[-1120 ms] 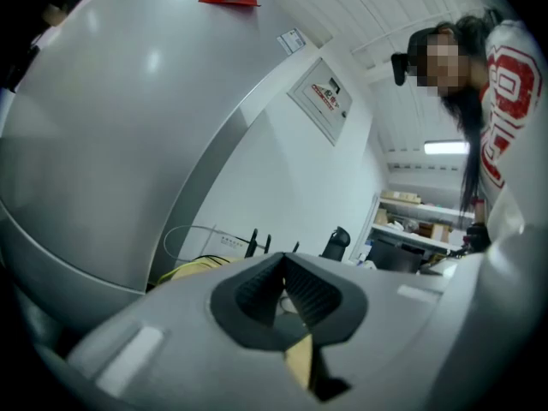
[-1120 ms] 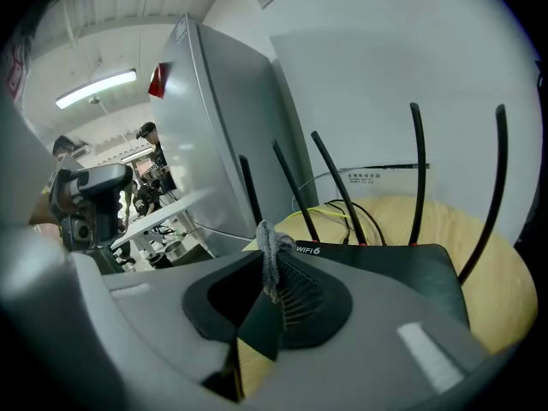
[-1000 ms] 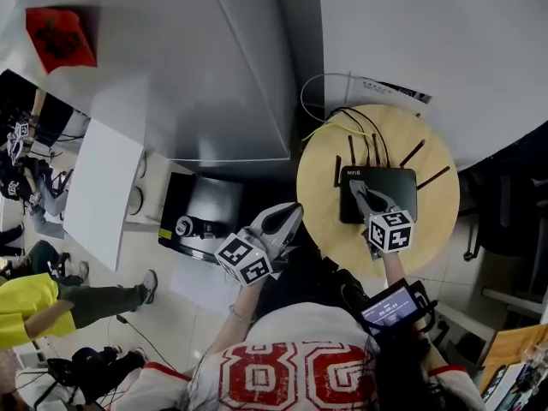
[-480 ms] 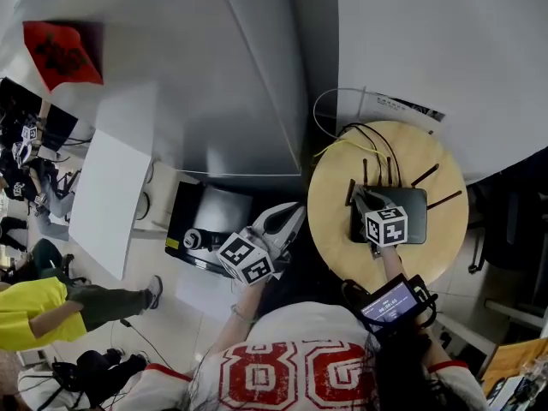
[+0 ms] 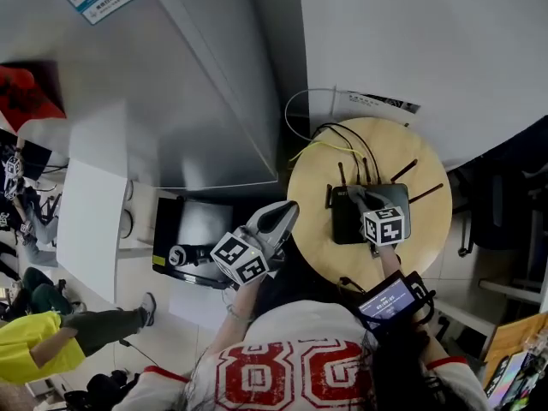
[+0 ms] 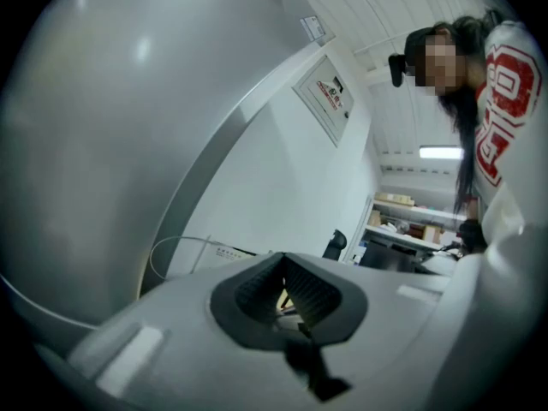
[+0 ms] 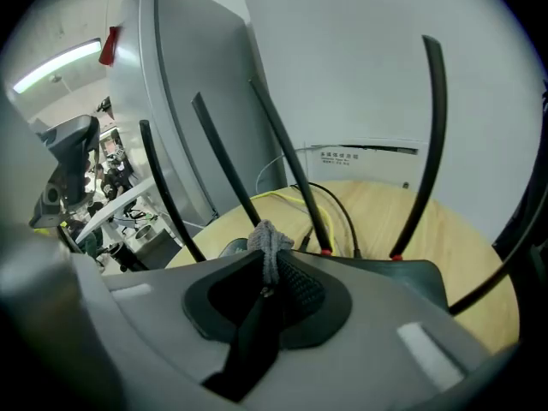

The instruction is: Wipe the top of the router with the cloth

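Note:
A black router (image 5: 344, 225) with several thin antennas (image 7: 428, 135) lies on a small round wooden table (image 5: 428, 229). My right gripper (image 5: 358, 197) rests on the router's top, near its antenna end. In the right gripper view that gripper (image 7: 272, 268) is shut on a bunched grey cloth (image 7: 269, 240), whose knot sticks out past the jaws over the router (image 7: 411, 279). My left gripper (image 5: 288, 209) hangs in the air left of the table, off the router. Its jaws (image 6: 282, 294) meet at the tips with nothing held.
Black and yellow cables (image 5: 347, 139) run off the table's far edge, and a white cable loop (image 5: 295, 110) hangs against the wall. A black box (image 5: 193, 229) sits on the floor to the left. A person in yellow (image 5: 34, 349) is at lower left.
My right gripper has slid with the cloth from the router's near edge farther onto its top, toward the antennas. The left gripper has kept its place beside the table.

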Motion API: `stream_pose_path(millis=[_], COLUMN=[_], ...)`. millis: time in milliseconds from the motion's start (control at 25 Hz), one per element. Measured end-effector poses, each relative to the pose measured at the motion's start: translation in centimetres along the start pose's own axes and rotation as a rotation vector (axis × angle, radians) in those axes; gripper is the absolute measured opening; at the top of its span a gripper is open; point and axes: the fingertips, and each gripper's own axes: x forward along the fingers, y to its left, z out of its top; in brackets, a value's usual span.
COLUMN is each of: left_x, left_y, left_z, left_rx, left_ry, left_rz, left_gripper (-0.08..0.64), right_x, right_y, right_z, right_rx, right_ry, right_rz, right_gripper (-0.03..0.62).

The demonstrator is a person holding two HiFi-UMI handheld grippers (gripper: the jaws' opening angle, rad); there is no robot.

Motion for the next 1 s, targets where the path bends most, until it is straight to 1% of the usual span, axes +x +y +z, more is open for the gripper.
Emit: stream_pose_path(millis=[120, 280, 480, 600, 680, 880, 960, 1000], left_x=[0.7, 1.3, 1.3, 1.1, 0.9, 0.6, 0.6, 0.6], left_y=[-0.1, -0.2, -0.2, 0.2, 0.3, 0.5, 0.4, 0.3], left_z=[-0.2, -0.1, -0.3, -0.4, -0.2, -0.1, 0.0, 0.0], left_rx=[-0.011, -0.036, -0.047, -0.038, -0.042, -0.040, -0.041, -0.039], left_ry=[0.001, 0.002, 0.006, -0.008, -0.007, -0.021, -0.012, -0.011], left_rz=[-0.018, -0.018, -0.013, -0.018, -0.004, -0.007, -0.003, -0.005], left_gripper=[-0.005, -0.005, -0.005, -0.005, -0.005, -0.005, -0.005, -0.005], right_x=[-1.0, -2.4, -4.1, -5.2, -5.7, -6.2, -6.4, -6.3], right_y=[-2.0, -4.9, -8.8, -10.9, -11.9, -12.7, -11.9, -10.9], right_z=[-0.4, -0.9, -1.6, -2.1, -2.4, -2.6, -2.2, -1.8], right_rx=[0.018, 0.033, 0.048, 0.051, 0.055, 0.069, 0.078, 0.082], right_ry=[-0.002, 0.000, 0.011, 0.020, 0.024, 0.021, 0.014, 0.002], right_rz=[-0.040, -0.095, -0.178, -0.231, -0.257, -0.287, -0.285, -0.269], right_gripper=[0.041, 0.041, 0.041, 0.041, 0.041, 0.041, 0.041, 0.041])
